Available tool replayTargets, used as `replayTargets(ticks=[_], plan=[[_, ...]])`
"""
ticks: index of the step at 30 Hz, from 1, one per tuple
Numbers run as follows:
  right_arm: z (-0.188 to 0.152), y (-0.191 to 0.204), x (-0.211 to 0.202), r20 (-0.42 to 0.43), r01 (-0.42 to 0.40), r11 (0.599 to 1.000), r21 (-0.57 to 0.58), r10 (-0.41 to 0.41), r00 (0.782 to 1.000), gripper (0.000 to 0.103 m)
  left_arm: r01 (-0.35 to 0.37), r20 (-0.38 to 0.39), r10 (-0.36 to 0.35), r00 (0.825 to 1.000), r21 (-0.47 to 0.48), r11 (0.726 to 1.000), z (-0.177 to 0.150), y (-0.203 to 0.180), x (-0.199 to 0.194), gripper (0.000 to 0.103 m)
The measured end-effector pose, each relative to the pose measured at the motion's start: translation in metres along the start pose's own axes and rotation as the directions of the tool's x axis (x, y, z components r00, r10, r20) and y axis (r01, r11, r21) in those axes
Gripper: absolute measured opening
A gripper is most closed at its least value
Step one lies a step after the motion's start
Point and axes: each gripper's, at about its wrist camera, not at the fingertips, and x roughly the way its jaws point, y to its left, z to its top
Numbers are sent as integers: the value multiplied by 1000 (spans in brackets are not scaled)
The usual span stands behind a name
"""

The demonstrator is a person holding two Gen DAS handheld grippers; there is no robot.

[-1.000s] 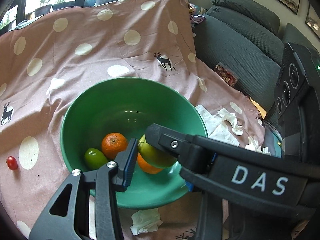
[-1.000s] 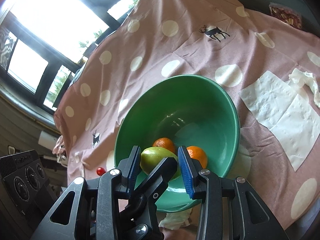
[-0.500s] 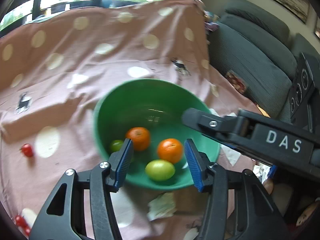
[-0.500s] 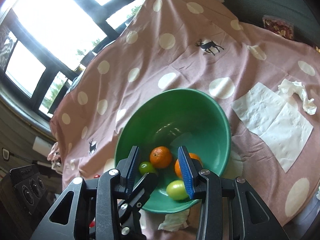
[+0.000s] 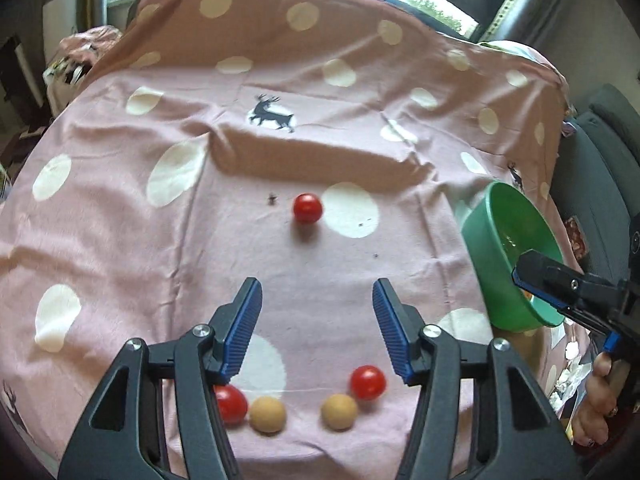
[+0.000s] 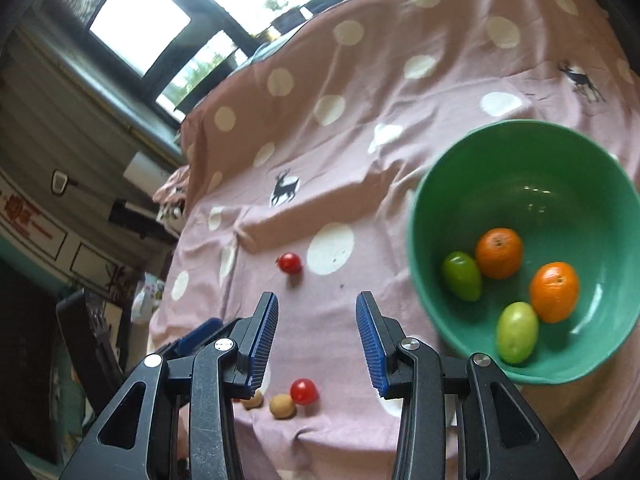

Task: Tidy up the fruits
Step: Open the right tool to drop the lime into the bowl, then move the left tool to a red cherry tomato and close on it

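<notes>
Both grippers have swung away from the green bowl [image 6: 516,136], now at the right of each frame with 4 fruits inside. The left gripper [image 5: 316,326] and right gripper [image 6: 316,340] are open and empty, probably aiming at the loose red tomatoes [image 5: 307,208] lying mid-frame on the cloth [image 5: 120,220].

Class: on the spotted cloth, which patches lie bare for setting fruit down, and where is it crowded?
Bare: between the lone red tomato and the green bowl, and cloth left of that tomato. Crowded: the near edge, with two tomatoes and two tan fruits.
</notes>
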Motion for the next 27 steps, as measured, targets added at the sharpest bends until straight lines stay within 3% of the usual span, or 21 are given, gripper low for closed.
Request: replayTargets(ticks=[2,6,11,17,23,27], plan=[[-1,7,21,-62,-8,1000,2,8,998,41,12,-33,-13,999,-34,999,-5,12,2,56],[-3,17,49,-87,81,997,-12,-81,993,41,111,-61,-111,992,-1,994,-17,5,7,56],[-9,17,56,-104,115,993,-6,-115,988,41,243,-225,-221,949,75,967,-32,-30,35,51],[-4,5,45,-69,136,990,28,-133,989,41,210,-273,-174,946,110,972,-42,-39,47,50],[-1,-2,42,-62,131,990,60,-127,990,41,169,-236,-133,963,139,976,-46,-40,48,28],[0,-1,45,-71,120,991,60,-115,991,41,171,-219,-141,965,125,977,-47,-34,48,27]])
